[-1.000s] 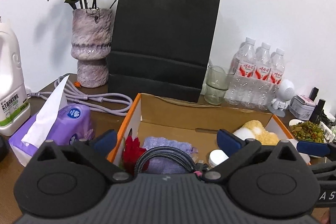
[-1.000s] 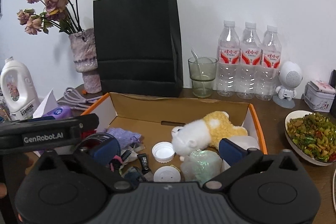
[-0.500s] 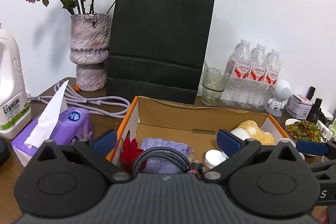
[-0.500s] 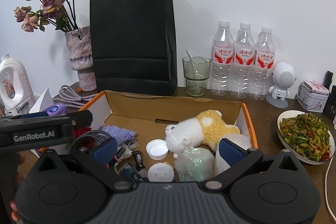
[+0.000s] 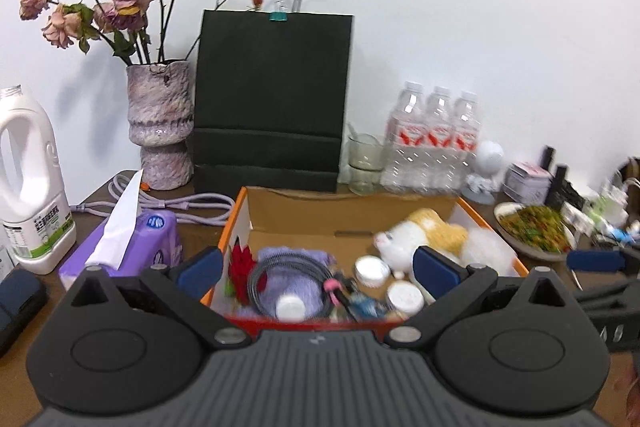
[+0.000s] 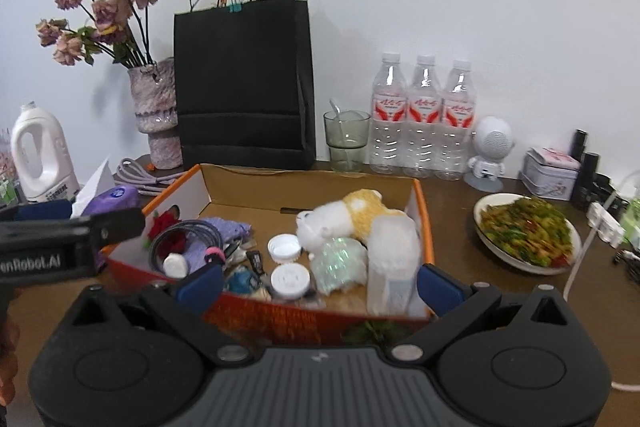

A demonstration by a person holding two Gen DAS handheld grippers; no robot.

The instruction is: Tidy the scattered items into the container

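Observation:
An orange-edged cardboard box (image 5: 352,205) (image 6: 304,193) sits mid-table and holds a yellow and white plush toy (image 5: 424,233) (image 6: 352,217), a coiled grey cable (image 5: 280,267) (image 6: 186,233), a lilac cloth (image 5: 292,255), a red flower (image 5: 240,261), white caps (image 6: 284,247) and an iridescent wrapper (image 6: 340,261). My left gripper (image 5: 320,267) hangs open above the box's near edge with nothing between its fingers. My right gripper (image 6: 320,281) is also open and empty, over the box's near right side. The left gripper's body crosses the right wrist view at the left.
Behind the box stand a black paper bag (image 5: 272,99), a vase of dried roses (image 5: 160,127), a glass (image 6: 346,139) and three water bottles (image 6: 424,115). A tissue pack (image 5: 132,239) and white jug (image 5: 28,183) are at left. A dish of food (image 6: 526,231) sits right.
Both grippers have pulled back and risen from the box, so more of its inside and near wall shows. Both stay open and empty.

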